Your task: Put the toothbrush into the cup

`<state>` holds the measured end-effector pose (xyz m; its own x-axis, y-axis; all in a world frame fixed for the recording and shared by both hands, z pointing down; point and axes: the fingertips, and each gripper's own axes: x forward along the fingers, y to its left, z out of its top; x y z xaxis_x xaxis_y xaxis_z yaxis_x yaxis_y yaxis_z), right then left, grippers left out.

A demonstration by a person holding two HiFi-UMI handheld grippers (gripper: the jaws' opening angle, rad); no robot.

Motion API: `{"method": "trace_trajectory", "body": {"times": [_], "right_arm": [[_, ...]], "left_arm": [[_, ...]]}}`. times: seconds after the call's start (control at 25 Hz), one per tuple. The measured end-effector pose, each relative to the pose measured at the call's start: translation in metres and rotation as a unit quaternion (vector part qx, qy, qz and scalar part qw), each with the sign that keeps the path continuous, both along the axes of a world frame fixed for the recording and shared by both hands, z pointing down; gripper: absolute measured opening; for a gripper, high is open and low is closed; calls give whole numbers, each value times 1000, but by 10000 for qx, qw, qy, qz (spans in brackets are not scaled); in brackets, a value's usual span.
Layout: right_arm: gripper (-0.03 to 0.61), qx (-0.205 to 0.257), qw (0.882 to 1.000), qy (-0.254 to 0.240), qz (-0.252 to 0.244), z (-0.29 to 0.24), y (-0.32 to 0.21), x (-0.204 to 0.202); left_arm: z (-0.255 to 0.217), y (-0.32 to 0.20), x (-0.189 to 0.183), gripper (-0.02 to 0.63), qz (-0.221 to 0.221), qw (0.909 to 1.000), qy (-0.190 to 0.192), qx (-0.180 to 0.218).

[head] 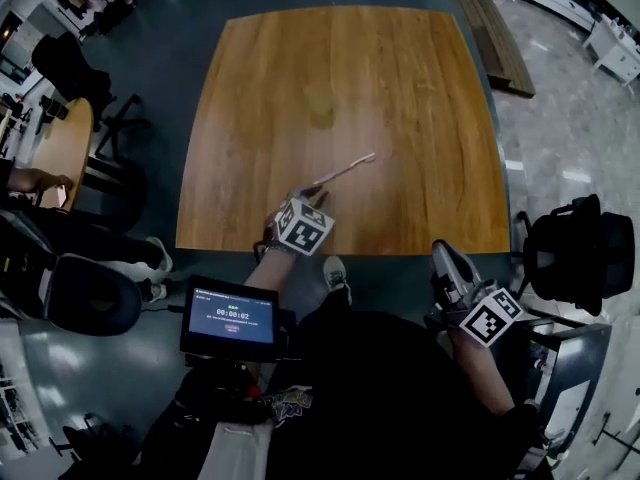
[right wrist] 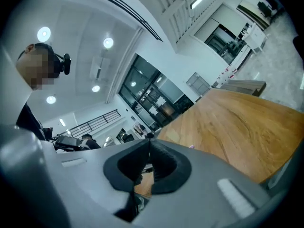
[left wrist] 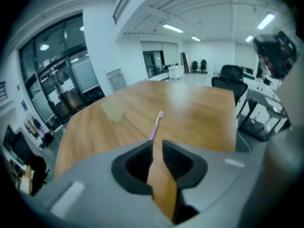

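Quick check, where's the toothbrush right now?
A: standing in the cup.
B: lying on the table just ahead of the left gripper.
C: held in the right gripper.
B: the toothbrush lies flat on the table, apart from the cup, its handle end at the left gripper.

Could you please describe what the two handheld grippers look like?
The left gripper and right gripper have smooth grey moulded bodies with black ribbed jaw pads. Each carries a white cube printed with black square markers. The person wears dark clothing.
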<state>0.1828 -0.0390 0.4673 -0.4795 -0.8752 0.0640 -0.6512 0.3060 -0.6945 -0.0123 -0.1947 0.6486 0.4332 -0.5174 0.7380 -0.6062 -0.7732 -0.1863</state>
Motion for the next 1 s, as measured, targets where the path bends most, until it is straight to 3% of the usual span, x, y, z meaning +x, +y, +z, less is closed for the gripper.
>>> {"method": "trace_trajectory", "body": {"times": [0.16,0.4,0.56,0.76,0.88,0.96,1.0], "right_arm": [[6,-368,9992,93,81,15,-29,-23],[6,-741,9964,82,396,32,-64,-30],[6,-847,9950,76,524,34,-73,-30],[6,-954,9940,-132,511,43,-97,-19],[8,-1018,9942,-311,164,50,-118,-20],[32,-1062,9935,-365,-201,52,-136,-29],[41,-1069,9929,-338,-403,52,-146,-37]], "left_arm": [[29,-32,9,78,737,9947,-712,-74],[66,-40,27,78,1442,9832,-941,-600],[77,-34,26,63,1639,9771,-986,-929],[82,-35,26,49,1433,9803,-782,-1110],[64,-40,34,49,1039,9885,-196,-1082],[34,-43,40,49,622,9895,703,-1102],[13,-43,43,49,407,9840,1294,-1155]]}}
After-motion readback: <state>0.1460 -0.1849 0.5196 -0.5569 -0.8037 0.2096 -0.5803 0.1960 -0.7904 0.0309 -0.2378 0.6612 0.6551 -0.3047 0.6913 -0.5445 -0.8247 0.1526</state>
